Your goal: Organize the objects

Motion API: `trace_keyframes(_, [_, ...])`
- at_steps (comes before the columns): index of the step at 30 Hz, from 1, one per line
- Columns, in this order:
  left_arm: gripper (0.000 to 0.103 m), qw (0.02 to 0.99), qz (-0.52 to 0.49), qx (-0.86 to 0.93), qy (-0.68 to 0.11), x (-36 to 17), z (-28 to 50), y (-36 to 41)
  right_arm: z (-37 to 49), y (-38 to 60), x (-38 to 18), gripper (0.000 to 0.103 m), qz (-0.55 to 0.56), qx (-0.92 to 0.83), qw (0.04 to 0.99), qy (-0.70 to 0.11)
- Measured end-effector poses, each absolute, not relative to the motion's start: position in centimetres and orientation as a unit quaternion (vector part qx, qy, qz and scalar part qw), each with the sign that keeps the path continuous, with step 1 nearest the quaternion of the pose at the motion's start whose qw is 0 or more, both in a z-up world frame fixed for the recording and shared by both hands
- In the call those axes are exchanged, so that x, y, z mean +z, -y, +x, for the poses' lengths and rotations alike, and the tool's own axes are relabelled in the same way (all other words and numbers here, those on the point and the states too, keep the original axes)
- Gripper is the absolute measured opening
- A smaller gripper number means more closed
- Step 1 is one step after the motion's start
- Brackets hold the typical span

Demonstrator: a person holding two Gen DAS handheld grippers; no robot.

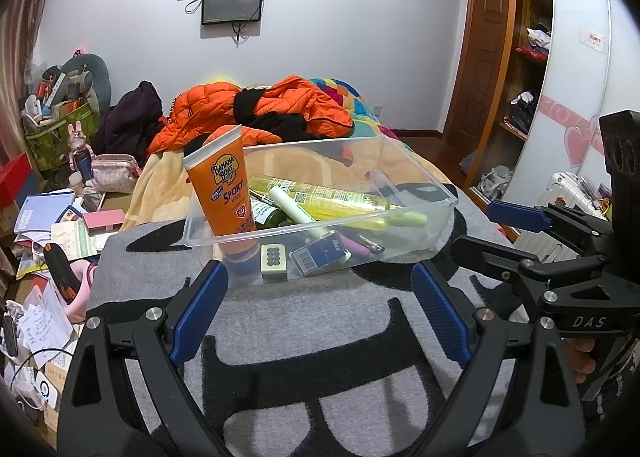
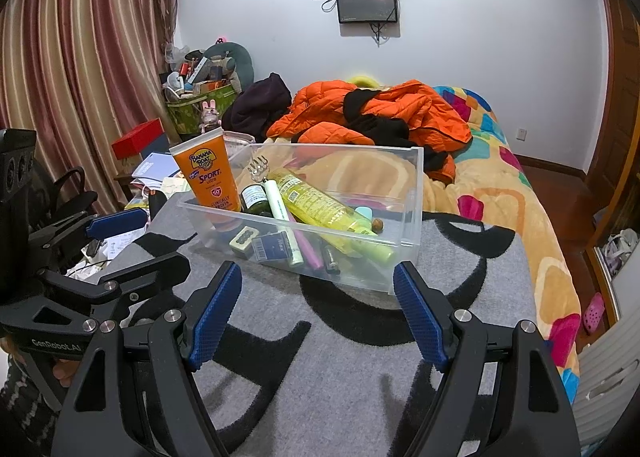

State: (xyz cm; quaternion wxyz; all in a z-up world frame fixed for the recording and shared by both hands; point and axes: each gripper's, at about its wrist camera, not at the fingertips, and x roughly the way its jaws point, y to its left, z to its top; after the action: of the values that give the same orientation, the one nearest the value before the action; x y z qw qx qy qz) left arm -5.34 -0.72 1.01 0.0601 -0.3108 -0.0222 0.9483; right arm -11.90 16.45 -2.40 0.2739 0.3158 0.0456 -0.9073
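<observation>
Clear bin [image 1: 416,177] sat on grey blanket [image 1: 340,321], near bed's edge. My left gripper [image 1: 320,305] and right gripper [image 2: 318,309] gaped wide, empty, just short of bin's near wall; bare blanket between.

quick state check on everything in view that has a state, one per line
left gripper: open, nothing between its fingers
right gripper: open, nothing between its fingers
clear plastic bin: upright, no lid, on the grey blanket
sunscreen tube: standing cap down in the bin
yellow spray bottle: lying on its side in the bin
mahjong tile: lying in the bin, dotted face showing
</observation>
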Motion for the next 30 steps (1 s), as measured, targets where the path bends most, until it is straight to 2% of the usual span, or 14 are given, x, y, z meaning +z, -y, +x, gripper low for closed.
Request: trace_keyframes(30, [0.094, 0.066, -0.32, 0.945, 0.024, 0.81, -5.35, 0.62, -11.75, -16.29, -2.09, 0.076, 0.314, -0.908, 0.275, -0.045])
